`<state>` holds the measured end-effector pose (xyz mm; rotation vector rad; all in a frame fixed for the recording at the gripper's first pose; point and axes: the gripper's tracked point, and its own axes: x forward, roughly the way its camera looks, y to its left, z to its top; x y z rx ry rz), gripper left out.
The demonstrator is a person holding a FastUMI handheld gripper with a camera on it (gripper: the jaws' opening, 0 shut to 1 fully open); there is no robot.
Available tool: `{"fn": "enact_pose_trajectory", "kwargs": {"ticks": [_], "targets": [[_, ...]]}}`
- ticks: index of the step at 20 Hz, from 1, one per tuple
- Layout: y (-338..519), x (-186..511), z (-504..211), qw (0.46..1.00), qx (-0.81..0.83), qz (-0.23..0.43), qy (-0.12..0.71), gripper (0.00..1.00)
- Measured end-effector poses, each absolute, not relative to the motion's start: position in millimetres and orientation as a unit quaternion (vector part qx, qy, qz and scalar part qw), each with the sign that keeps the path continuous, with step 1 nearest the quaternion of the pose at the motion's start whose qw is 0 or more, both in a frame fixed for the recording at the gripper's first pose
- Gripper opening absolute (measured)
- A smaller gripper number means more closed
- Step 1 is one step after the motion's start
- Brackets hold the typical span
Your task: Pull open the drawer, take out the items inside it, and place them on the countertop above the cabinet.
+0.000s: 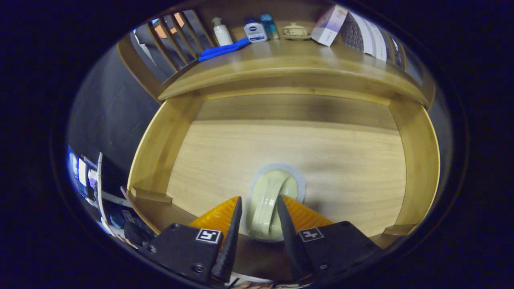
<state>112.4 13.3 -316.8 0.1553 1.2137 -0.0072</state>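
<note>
I see a pale cream-green moulded item in a clear blister pack (270, 204) lying flat on the wooden floor of the pulled-open drawer (417, 160), toward its front edge. My hand-held gripper (259, 212) is lowered over it with its two fingers spread apart, one on each side of the pack's raised middle ridge; the pack sits between them, and its far end reaches just beyond the fingertips (237, 204). I cannot tell whether either finger actually touches the pack, so I would call the jaws parted around it rather than clamped. The rest of the drawer floor shows bare light wood, bounded by wooden side walls left and right and a darker back panel in shadow under the overhang. Above the drawer runs the desk (297, 60), its curved wooden front edge jutting over the drawer's back. On the desk, toward the rear, stand a white pump bottle (222, 32), a white bottle with a blue cap (255, 30) and, just beside it, a slim teal bottle (269, 26). A blue cloth-like strip (223, 49) lies in front of the pump bottle. Farther right sits a small cream lidded dish (295, 31) and a tilted pale carton (329, 25). A slatted wooden rail (172, 40) closes the desk's left end.
</note>
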Motion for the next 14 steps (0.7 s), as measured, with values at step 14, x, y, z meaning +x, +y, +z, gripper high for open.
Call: {"fn": "enact_pose_trajectory", "kwargs": {"ticks": [14], "targets": [[3,133,-271,0.84,0.068,-0.025,0.538,0.19]]}}
